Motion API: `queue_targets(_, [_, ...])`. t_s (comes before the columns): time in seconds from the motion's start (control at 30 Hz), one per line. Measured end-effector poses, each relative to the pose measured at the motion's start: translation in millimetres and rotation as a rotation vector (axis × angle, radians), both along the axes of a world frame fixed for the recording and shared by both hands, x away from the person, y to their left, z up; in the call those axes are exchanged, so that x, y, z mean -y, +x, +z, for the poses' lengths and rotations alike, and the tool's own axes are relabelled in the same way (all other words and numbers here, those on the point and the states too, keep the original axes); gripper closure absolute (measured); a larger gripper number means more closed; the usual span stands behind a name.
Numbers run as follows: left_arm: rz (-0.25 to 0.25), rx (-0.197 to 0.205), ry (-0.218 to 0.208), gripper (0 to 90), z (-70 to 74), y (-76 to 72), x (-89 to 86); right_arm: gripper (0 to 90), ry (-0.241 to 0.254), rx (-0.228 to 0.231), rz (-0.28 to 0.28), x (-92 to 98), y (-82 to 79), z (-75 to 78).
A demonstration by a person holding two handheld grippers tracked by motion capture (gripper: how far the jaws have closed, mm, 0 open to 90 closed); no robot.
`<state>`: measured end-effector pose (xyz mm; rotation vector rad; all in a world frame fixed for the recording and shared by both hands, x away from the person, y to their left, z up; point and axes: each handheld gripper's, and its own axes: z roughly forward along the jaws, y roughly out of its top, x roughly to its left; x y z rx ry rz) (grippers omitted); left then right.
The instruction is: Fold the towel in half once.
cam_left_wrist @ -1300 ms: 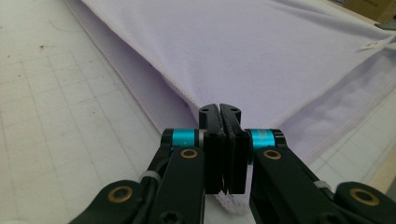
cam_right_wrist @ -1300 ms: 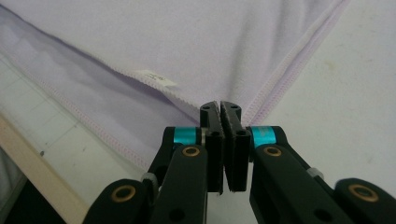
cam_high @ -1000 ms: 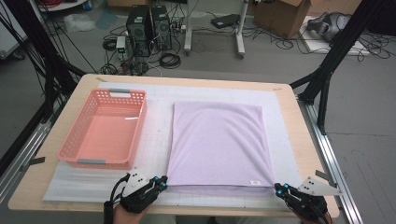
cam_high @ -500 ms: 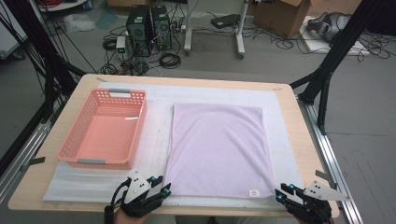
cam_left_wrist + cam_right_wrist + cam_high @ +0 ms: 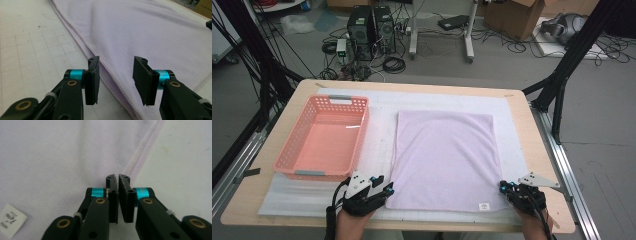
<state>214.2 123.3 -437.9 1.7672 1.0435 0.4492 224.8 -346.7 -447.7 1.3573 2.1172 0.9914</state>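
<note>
A: Towel (image 5: 446,160) position?

B: Flat on the white mat (image 5: 377,150), centre-right of the high view; long axis runs from bottom of frame to top.

A: Tool states?

B: Left gripper (image 5: 382,192) sits at the lower-left corner, jaws partly apart and just opening, straddling the hem without pressing. Right gripper (image 5: 506,188) sits at the lower-right corner, jaws just closed together over the hem; whether cloth is pinched cannot be told.

A: Clearance?

B: Open mat above the towel; pink basket (image 5: 287,150) at left, apart.

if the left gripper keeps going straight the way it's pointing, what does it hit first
Most likely the lilac towel: the open left gripper straddles its near-left hemmed corner, jaws apart with the edge between them, not pinched. How high it sits above the cloth is unclear.
</note>
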Motion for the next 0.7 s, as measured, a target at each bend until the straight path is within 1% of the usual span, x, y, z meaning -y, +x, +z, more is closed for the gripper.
queue_targets(0.03, [-0.003, -0.001, 0.001, 56.2, 0.2, 2.4, -0.3, 87.0, -0.057, 0.003, -0.014, -1.1, -2.1, 3.3])
queue_targets(0.07, [-0.006, -0.002, 0.002, 56.0, 0.2, 4.9, -0.2, 87.0, -0.071, -0.004, -0.018, 0.0, -4.1, 5.3])
queue_targets(0.13, [-0.012, -0.009, 0.004, 55.3, 0.5, 11.2, 0.2, 85.8, -0.048, -0.011, -0.005, 4.0, -6.4, 6.4])
queue_targets(0.17, [-0.01, -0.003, 0.005, 55.0, 0.6, 14.9, 0.8, 85.5, -0.028, 0.001, 0.013, 7.3, -6.4, 7.3])
queue_targets(0.23, [-0.015, -0.007, 0.0, 54.6, 1.4, 21.3, 1.4, 76.1, 0.007, 0.035, 0.027, 11.9, -2.6, 9.8])
queue_targets(0.27, [-0.015, -0.004, 0.001, 54.3, 2.0, 26.4, 1.6, 72.7, 0.044, 0.043, 0.016, 13.9, 0.6, 11.9])
queue_targets(0.3, [-0.016, -0.007, -0.001, 54.3, 2.5, 30.5, 1.6, 72.5, 0.072, 0.062, 0.009, 15.9, 6.3, 13.9])
queue_targets(0.33, [-0.015, -0.009, -0.005, 54.3, 2.7, 34.8, 1.9, 72.2, 0.079, 0.071, 0.003, 16.1, 11.6, 15.2])
queue_targets(0.4, [-0.017, -0.011, 0.001, 54.6, 3.0, 43.3, 1.9, 72.1, 0.075, 0.08, 0.0, 16.0, 23.4, 16.2])
queue_targets(0.47, [-0.018, -0.019, 0.004, 55.9, 2.7, 53.6, 2.8, 71.7, 0.084, 0.082, -0.016, 16.6, 39.4, 16.1])
queue_targets(0.53, [-0.021, -0.028, 0.013, 58.1, 2.0, 64.1, 4.2, 71.4, 0.088, 0.071, -0.032, 15.9, 56.8, 15.0])
queue_targets(0.6, [-0.019, -0.043, 0.015, 59.7, 0.4, 75.8, 6.1, 70.5, 0.1, 0.049, -0.045, 13.2, 74.8, 12.3])
queue_targets(0.63, [-0.016, -0.047, 0.024, 60.9, -0.1, 79.7, 6.9, 70.1, 0.104, 0.036, -0.045, 10.2, 85.2, 9.7])
queue_targets(0.67, [-0.01, -0.056, 0.026, 61.2, -1.1, 85.9, 8.5, 70.0, 0.088, 0.035, -0.044, 8.2, 91.1, 7.8])
queue_targets(0.7, [-0.004, -0.059, 0.031, 61.6, -1.4, 89.0, 9.3, 71.3, 0.064, 0.008, -0.046, 4.0, 99.1, 4.9])
